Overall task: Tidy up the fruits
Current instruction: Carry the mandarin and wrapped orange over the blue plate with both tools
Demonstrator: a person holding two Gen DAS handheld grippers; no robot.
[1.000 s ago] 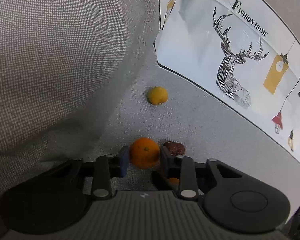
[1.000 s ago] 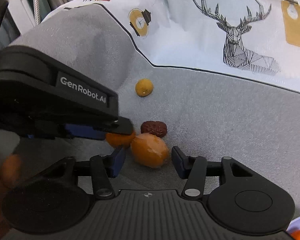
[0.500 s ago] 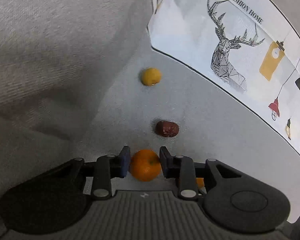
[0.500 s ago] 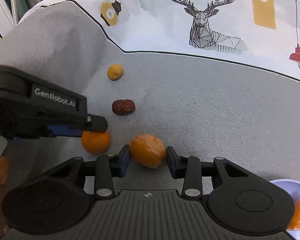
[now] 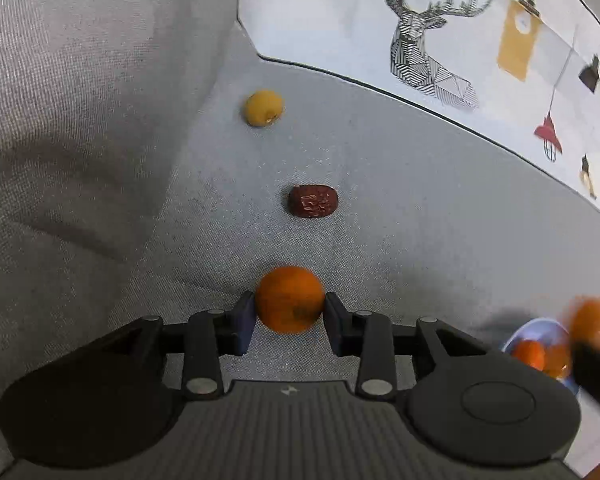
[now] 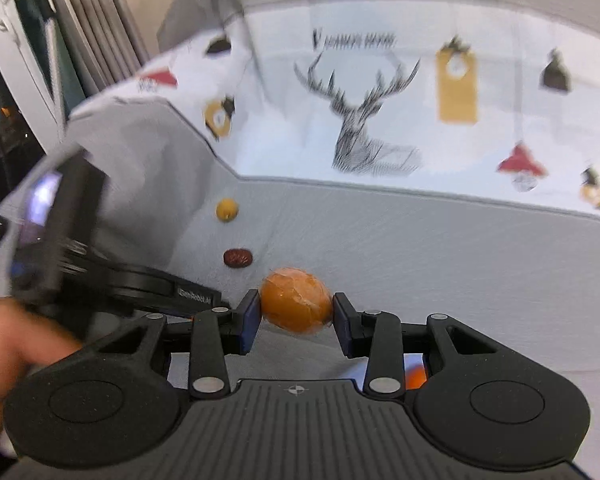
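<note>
My left gripper (image 5: 290, 312) is shut on an orange mandarin (image 5: 289, 299) and holds it above the grey sofa seat. My right gripper (image 6: 296, 312) is shut on a paler orange fruit (image 6: 296, 300), also lifted. A dark red date (image 5: 313, 201) and a small yellow fruit (image 5: 263, 107) lie on the seat ahead; both also show in the right wrist view, the date (image 6: 238, 258) and the yellow fruit (image 6: 227, 210). A light blue bowl (image 5: 534, 326) with orange fruits sits at lower right; the right gripper's blurred fruit (image 5: 592, 318) hangs over it.
A white cushion with a deer print (image 5: 440, 32) leans on the sofa back. A grey cushion (image 5: 80, 80) rises at the left. The left gripper's body and a hand (image 6: 16, 344) fill the lower left of the right wrist view.
Both grippers have lifted and pulled back from the seat with their fruits. The right gripper has swung towards the bowl; its view is motion-blurred.
</note>
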